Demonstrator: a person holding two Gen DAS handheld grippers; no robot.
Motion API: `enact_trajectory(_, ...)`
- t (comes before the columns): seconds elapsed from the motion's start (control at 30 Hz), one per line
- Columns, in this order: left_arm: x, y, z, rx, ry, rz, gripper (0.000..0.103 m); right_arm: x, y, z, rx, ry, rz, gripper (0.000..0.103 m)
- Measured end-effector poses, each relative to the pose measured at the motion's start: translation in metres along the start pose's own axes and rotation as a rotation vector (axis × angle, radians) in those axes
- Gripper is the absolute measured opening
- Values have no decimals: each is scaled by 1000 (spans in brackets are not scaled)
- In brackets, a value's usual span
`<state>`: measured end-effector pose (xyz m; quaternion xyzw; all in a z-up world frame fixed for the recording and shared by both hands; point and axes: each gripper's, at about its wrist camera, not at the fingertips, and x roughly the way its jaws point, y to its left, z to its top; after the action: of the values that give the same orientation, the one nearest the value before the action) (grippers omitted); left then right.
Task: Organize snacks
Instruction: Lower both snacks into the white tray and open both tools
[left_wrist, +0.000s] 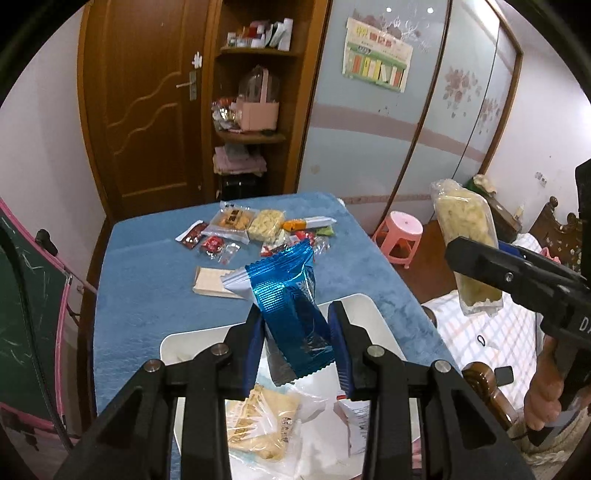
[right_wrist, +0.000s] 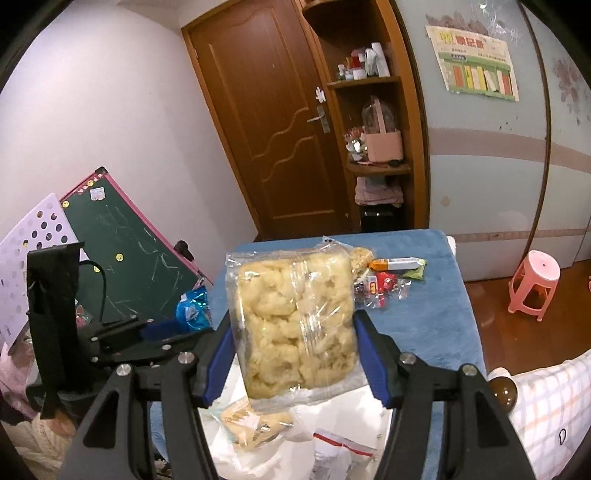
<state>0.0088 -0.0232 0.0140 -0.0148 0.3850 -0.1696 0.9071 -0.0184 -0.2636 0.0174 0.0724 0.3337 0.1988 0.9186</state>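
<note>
Left hand-held gripper (left_wrist: 297, 341) clamped on blue foil packet (left_wrist: 288, 310) | right hand-held gripper (right_wrist: 293, 354) clamped on clear puffed-snack bag (right_wrist: 295, 325)

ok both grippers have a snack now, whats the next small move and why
Probably lower the left gripper a little and open it, so the blue foil packet drops into the white bin. That packet already hangs above the bin, where other snacks lie. The right gripper, shut on the clear bag of pale puffed snacks, could follow next.
</note>
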Motion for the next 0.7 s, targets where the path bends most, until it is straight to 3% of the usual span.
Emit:
enact_trajectory(0.23,-12,-10,-11,56,-52,91,33,-7,18,-18,-38,2,-47,62)
enact_trajectory(0.57,35,12,-44,-7,122,139,33,28,21,-47,-44,153,-108,62)
enact_trajectory(0.7,44,16,-48,-18,145,135,33,38,20,-53,-51,187,-138,62)
